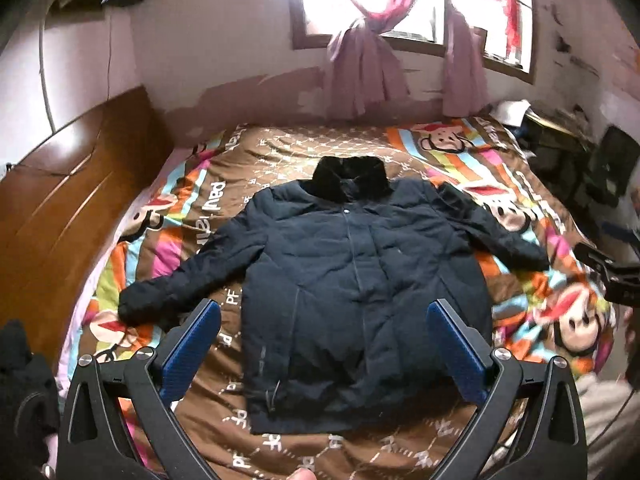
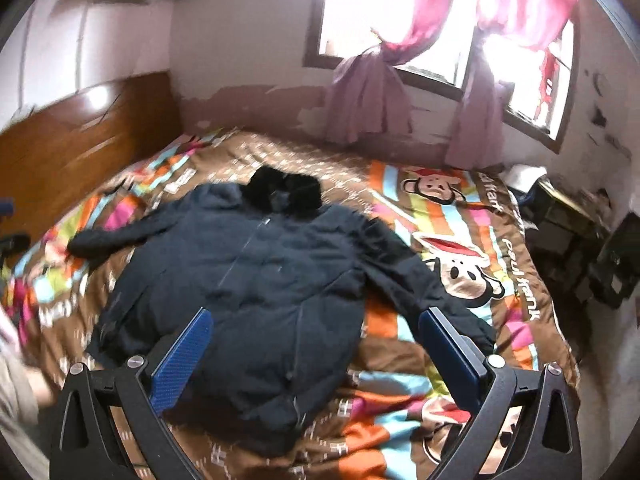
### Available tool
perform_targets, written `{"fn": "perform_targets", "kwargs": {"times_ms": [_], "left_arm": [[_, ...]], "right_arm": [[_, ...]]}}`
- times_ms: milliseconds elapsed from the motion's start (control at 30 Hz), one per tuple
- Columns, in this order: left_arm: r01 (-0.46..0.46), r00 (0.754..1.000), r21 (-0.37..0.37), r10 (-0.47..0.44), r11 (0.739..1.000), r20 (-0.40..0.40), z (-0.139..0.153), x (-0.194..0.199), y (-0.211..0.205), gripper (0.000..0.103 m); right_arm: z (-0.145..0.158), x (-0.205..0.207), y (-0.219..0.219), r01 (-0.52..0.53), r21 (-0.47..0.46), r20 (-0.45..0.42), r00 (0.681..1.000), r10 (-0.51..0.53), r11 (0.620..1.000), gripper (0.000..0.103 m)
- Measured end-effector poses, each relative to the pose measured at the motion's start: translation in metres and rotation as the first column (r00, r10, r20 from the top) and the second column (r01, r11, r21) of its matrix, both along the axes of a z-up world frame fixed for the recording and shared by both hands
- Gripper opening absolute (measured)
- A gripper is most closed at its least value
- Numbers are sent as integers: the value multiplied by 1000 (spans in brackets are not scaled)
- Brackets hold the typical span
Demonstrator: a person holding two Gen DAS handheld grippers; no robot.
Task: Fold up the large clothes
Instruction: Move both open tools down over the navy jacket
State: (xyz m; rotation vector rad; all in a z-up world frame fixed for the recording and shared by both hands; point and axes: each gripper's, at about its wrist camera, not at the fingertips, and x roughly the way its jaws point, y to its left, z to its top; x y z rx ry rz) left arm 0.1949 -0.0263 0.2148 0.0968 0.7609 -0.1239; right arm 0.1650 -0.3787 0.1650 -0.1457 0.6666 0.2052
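A dark navy padded jacket (image 1: 352, 264) with a black furry collar (image 1: 350, 178) lies flat, front up, on the bed, both sleeves spread out to the sides. In the right wrist view the same jacket (image 2: 240, 292) lies at centre left, its right sleeve (image 2: 416, 276) reaching toward the blue pads. My left gripper (image 1: 324, 312) hovers open above the jacket's lower half with nothing between its fingers. My right gripper (image 2: 316, 318) is also open and empty, above the jacket's hem and right sleeve cuff. The right gripper (image 1: 612, 276) shows at the right edge of the left wrist view.
The bed carries a brown cover (image 1: 304, 148) with bright cartoon monkey prints. A wooden headboard (image 1: 68, 184) stands on the left. Pink curtains (image 1: 360, 72) hang at the window on the far wall. Dark clutter (image 2: 580, 240) fills the right side. Black cloth (image 1: 20, 380) lies near left.
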Motion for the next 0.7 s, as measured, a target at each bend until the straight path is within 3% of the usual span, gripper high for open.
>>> {"fn": "perform_targets", "kwargs": {"times_ms": [67, 167, 367, 500, 700], "left_arm": [[-19, 1000, 13, 19, 1000, 1, 11, 21, -6, 101], [-38, 997, 22, 37, 999, 62, 28, 46, -16, 101], [-5, 984, 42, -2, 999, 177, 27, 75, -34, 101], [28, 986, 50, -36, 998, 161, 5, 103, -50, 101], [64, 997, 15, -64, 998, 48, -32, 176, -89, 101]], "right_arm": [[6, 19, -11, 29, 40, -8, 1000, -29, 999, 103], [15, 48, -25, 60, 68, -24, 998, -58, 996, 103], [17, 95, -44, 99, 38, 16, 995, -99, 994, 103], [0, 126, -66, 150, 51, 2, 989, -150, 987, 103], [-39, 176, -101, 242, 58, -53, 969, -239, 968, 103]]}}
